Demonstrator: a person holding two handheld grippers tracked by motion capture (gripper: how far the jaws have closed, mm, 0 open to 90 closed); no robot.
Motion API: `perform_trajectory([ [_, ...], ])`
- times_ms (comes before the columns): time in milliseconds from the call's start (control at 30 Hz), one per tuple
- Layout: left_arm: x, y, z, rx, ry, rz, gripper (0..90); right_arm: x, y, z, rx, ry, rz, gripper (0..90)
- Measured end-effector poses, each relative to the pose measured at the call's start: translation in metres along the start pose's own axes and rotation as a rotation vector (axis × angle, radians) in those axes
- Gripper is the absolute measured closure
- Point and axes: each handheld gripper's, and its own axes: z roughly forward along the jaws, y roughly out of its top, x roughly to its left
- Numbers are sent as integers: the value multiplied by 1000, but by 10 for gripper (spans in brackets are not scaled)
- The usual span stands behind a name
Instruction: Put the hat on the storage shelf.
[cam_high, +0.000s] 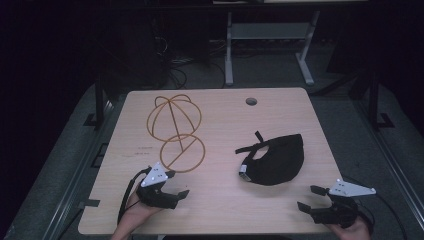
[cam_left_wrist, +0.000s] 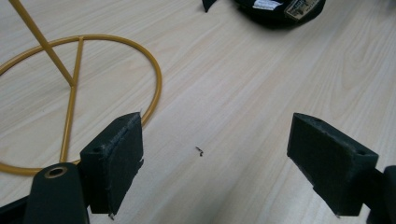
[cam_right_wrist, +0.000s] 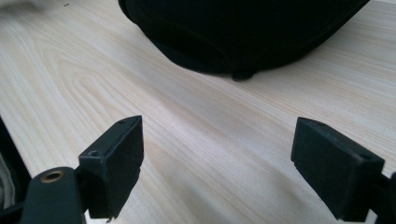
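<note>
A black cap (cam_high: 275, 159) lies upside down on the right half of the wooden table (cam_high: 220, 125), its strap and label toward the left. A yellow wire hat stand (cam_high: 175, 130) occupies the left half, with a ring base (cam_left_wrist: 74, 93) and a domed frame behind it. My left gripper (cam_high: 177, 185) hovers just in front of the ring base, open and empty. The left gripper view shows bare wood between its jaws and the cap (cam_left_wrist: 275, 7) far off. My right gripper (cam_high: 309, 198) is near the front right edge, open and empty, with the cap (cam_right_wrist: 243, 32) just ahead of it.
A round cable hole (cam_high: 251, 101) sits near the table's far edge. Beyond the table stand a grey metal frame (cam_high: 270, 35) and cables on a dark floor. A small dark speck (cam_left_wrist: 200, 151) lies on the wood between the left jaws.
</note>
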Motion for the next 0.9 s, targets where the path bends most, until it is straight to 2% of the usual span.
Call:
perform_trajectory([
  [133, -3, 1, -1, -2, -1, 14, 184, -2, 0, -2, -19, 9, 10, 167],
  [167, -4, 1, 0, -3, -3, 18, 184, -3, 1, -2, -23, 19, 28, 167],
  [433, -10, 6, 2, -5, -32, 27, 184, -3, 2, -5, -41, 15, 33, 167],
  [533, -16, 11, 4, -10, -55, 37, 184, -2, 2, -4, -40, 17, 28, 167],
  [667, -25, 25, 11, -12, -85, 77, 184, 0, 3, -5, -45, 17, 19, 167],
  [900, -30, 43, 21, -6, -128, 113, 184, -3, 2, -6, -48, 12, 23, 167],
])
